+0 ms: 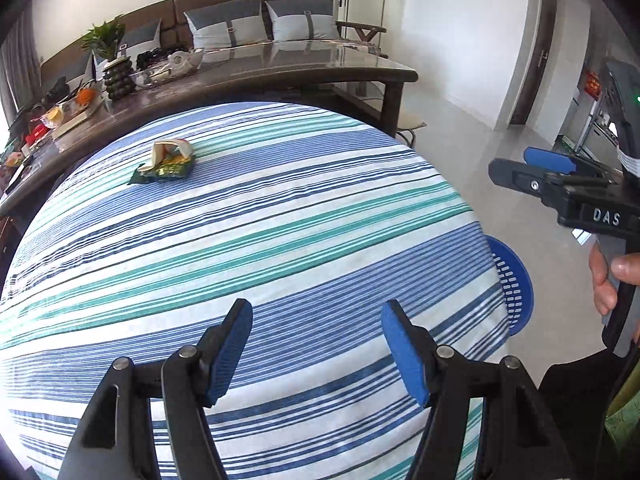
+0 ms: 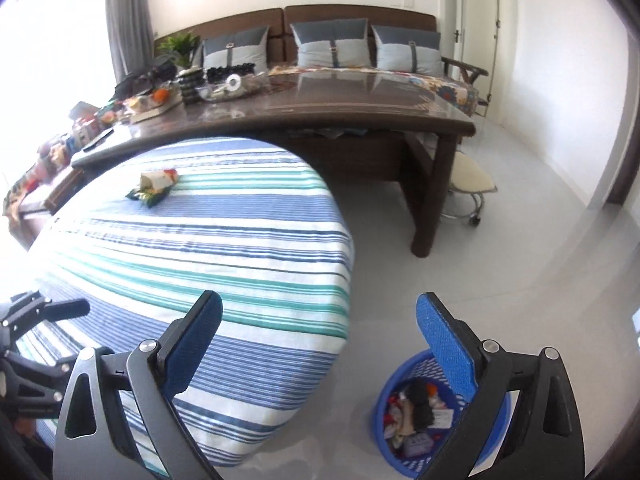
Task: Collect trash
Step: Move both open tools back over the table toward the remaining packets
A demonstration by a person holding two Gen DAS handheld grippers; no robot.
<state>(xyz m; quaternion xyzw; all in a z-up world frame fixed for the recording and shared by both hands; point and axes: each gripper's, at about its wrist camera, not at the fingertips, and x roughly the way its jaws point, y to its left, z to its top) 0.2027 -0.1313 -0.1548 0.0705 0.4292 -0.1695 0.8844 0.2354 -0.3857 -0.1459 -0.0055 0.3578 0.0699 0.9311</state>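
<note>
A green snack wrapper (image 1: 162, 171) with a folded beige wrapper (image 1: 170, 151) on top lies at the far left of the striped tablecloth (image 1: 256, 240); both show in the right wrist view (image 2: 154, 186) too. A blue trash basket (image 2: 416, 420) on the floor by the table's right edge holds several scraps; its rim shows in the left wrist view (image 1: 514, 284). My left gripper (image 1: 316, 344) is open and empty over the table's near part. My right gripper (image 2: 320, 344) is open and empty above the table's right edge, beside the basket; it also shows in the left wrist view (image 1: 516, 166).
A dark wooden table (image 2: 320, 116) stands behind, with a plant (image 1: 104, 40), bowls and clutter at its left end. A sofa with pillows (image 2: 332, 46) is at the back wall. A small stool (image 2: 472, 184) stands on the pale floor (image 2: 500, 260).
</note>
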